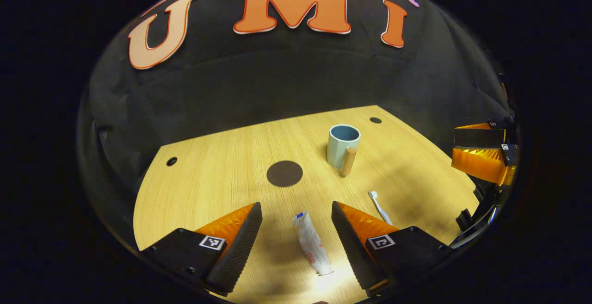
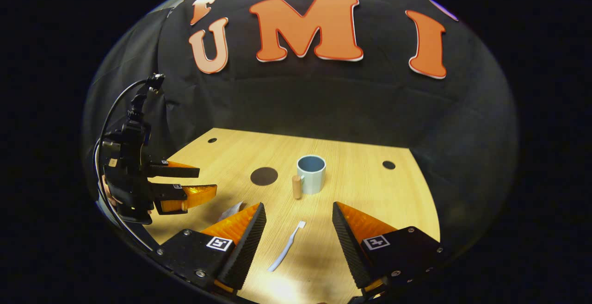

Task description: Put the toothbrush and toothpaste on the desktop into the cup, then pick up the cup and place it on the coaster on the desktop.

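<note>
A white toothpaste tube [image 1: 312, 244] lies flat on the wooden desktop [image 1: 217, 174], between the spread fingers of my left gripper [image 1: 297, 234], which is open and hovers above it. A white toothbrush [image 2: 287, 247] lies between the fingers of my open right gripper [image 2: 299, 237], bristle end pointing away. In the left gripper view the toothbrush [image 1: 379, 207] shows just right of the right finger. The pale blue cup [image 2: 311, 174] with a wooden handle stands upright farther back; the cup [image 1: 342, 145] looks empty. A dark round coaster [image 1: 284, 173] lies to its left.
The right gripper [image 1: 481, 156] shows at the right edge of the left gripper view. The left gripper [image 2: 178, 188], held by a hand, shows at the left of the right gripper view, above the toothpaste's end [image 2: 231, 211]. Small dark holes [image 2: 389, 164] mark the desktop near its back edge.
</note>
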`<act>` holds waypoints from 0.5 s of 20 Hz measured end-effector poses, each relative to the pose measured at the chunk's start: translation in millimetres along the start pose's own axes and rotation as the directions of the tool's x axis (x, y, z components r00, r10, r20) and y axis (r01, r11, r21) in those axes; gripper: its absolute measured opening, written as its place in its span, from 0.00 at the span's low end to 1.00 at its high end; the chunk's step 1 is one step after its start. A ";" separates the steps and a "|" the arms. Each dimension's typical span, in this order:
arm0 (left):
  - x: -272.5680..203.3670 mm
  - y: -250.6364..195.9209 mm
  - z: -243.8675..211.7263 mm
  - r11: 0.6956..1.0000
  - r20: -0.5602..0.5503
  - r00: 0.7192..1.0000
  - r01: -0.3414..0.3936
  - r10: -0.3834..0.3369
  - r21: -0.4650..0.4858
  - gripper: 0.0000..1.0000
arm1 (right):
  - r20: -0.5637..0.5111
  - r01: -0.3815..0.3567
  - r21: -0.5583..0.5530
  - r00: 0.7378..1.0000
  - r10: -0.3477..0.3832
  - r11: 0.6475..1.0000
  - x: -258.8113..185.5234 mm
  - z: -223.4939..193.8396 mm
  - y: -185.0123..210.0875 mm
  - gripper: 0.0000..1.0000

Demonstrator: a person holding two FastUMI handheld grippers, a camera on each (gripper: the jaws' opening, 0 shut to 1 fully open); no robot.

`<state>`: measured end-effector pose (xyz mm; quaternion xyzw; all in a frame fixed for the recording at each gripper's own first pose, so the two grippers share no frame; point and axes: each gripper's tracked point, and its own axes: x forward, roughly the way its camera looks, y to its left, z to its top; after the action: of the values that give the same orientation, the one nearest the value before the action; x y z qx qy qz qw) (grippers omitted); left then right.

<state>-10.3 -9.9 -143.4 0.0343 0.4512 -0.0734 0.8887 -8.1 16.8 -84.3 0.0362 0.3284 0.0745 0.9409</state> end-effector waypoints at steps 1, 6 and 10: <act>2.2 -1.6 -5.8 1.000 -0.041 0.999 0.002 -0.002 0.000 0.96 | -0.040 -0.009 0.015 0.999 0.010 1.000 6.1 -9.7 1.5 0.87; 2.2 -3.9 -17.3 0.998 -0.239 0.970 0.036 -0.047 -0.050 0.96 | -0.184 0.001 0.017 0.983 0.002 1.000 37.1 -40.1 5.2 0.86; -3.4 -8.4 -21.6 0.993 -0.339 0.937 0.045 -0.081 -0.112 0.96 | -0.314 -0.029 0.017 0.949 0.033 0.999 57.9 -69.7 13.8 0.75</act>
<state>-30.8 -15.1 -153.3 -0.0135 0.6029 -0.0715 0.7945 -8.4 41.3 -172.6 0.0349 0.4740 0.0921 0.8750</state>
